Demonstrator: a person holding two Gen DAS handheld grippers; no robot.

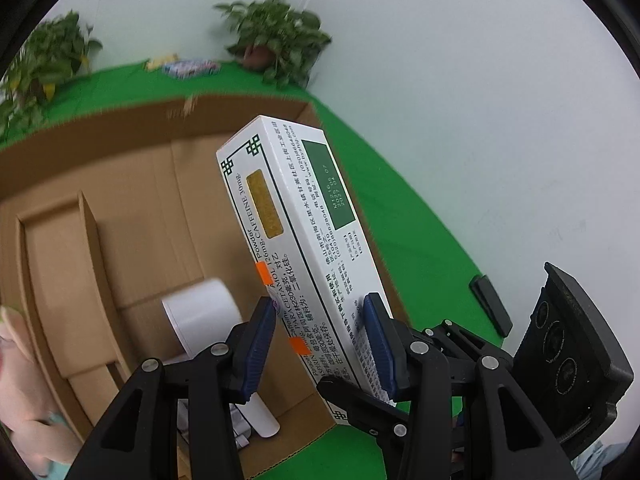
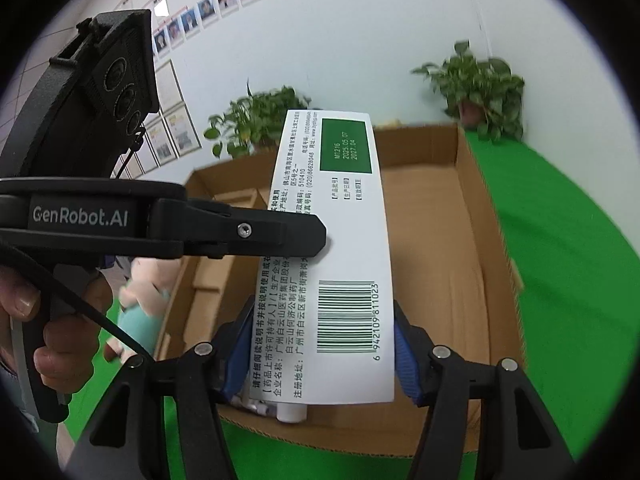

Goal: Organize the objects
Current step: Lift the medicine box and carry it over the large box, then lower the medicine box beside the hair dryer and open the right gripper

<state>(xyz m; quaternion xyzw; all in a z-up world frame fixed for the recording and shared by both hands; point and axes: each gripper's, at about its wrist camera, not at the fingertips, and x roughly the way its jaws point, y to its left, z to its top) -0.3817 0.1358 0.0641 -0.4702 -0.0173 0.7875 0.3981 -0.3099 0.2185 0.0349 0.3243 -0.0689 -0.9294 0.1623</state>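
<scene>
left tool [image 1: 320, 344] clamps medicine box [image 1: 288, 216] | right tool [image 2: 324, 352] apparently too | "caffeine 30mg"

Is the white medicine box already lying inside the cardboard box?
No, both grippers hold the medicine box up above the open cardboard box.

Bright, even indoor light; fisheye views with motion smear

Soft shadowless light fills both views; black vignette curves every corner. The leafy green potted plants [image 1: 276, 36] at twelve o'clock and the brown cardboard box rim [image 1: 180, 110] smear, while the white printed carton [image 2: 344, 240] stays sharp.
</scene>
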